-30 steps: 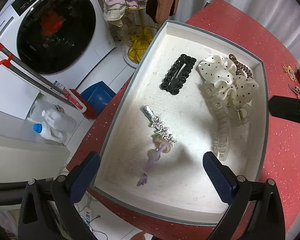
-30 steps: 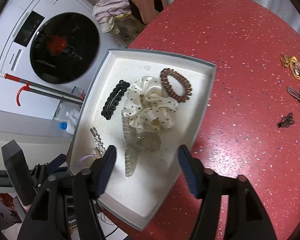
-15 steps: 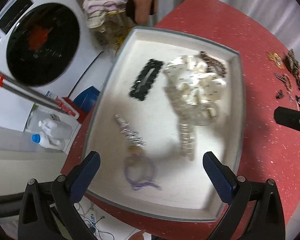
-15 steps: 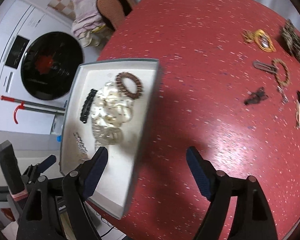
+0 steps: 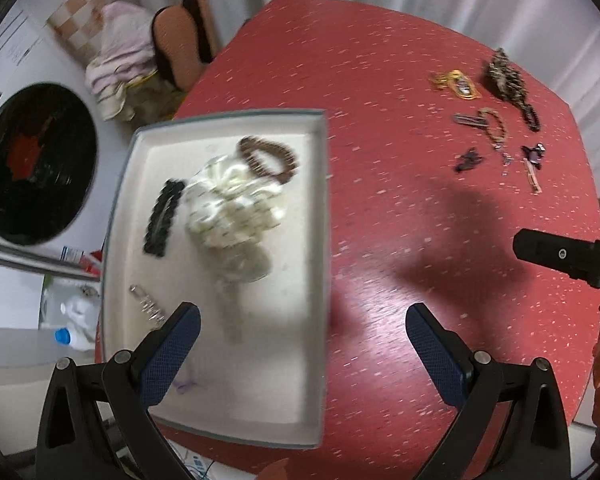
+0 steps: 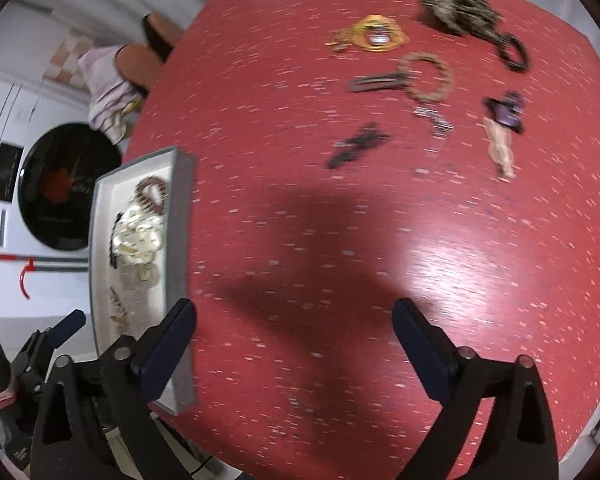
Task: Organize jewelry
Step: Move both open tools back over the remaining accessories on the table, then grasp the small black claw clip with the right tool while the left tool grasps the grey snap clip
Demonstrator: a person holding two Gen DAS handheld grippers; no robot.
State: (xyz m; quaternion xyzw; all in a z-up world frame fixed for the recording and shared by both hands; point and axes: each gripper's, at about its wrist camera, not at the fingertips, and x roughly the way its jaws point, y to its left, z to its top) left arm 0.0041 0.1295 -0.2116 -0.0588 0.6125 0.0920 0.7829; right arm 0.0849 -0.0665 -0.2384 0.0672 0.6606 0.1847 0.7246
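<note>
**On the red table: tray filled at the left edge, loose pieces at the far right**

Along the left edge of the red table (image 5: 380,92) sits a shallow white tray (image 5: 318,216) with a grey rim, one short end hanging past the table's near-left edge. Inside it, a brown bead bracelet (image 5: 270,156) lies toward the far end, touching a cream polka-dot scrunchie (image 5: 232,200) heaped in the middle. A black beaded hair clip (image 5: 163,218) lies just beside the scrunchie, along the tray's left wall. A clear claw clip (image 5: 234,308) pokes out from under the scrunchie toward the near end, and a silver sparkly clip (image 5: 147,306) rests near the near-left corner. All of this is blurred.

Toward the table's far right edge a loose group lies well apart from the tray: a gold brooch (image 6: 374,38), a dark chain bundle (image 6: 466,10), a beaded ring bracelet (image 6: 428,78) touching a flat metal hair clip (image 6: 374,82), a small black clip (image 6: 358,144), and a purple piece (image 6: 508,110) with a pale strip beside it.

The left gripper (image 5: 302,354) hangs over the tray's right rim, jaws spread wide, nothing between them. The right gripper (image 6: 294,346) hangs over bare tabletop between tray and loose group, jaws likewise wide and empty.
</note>
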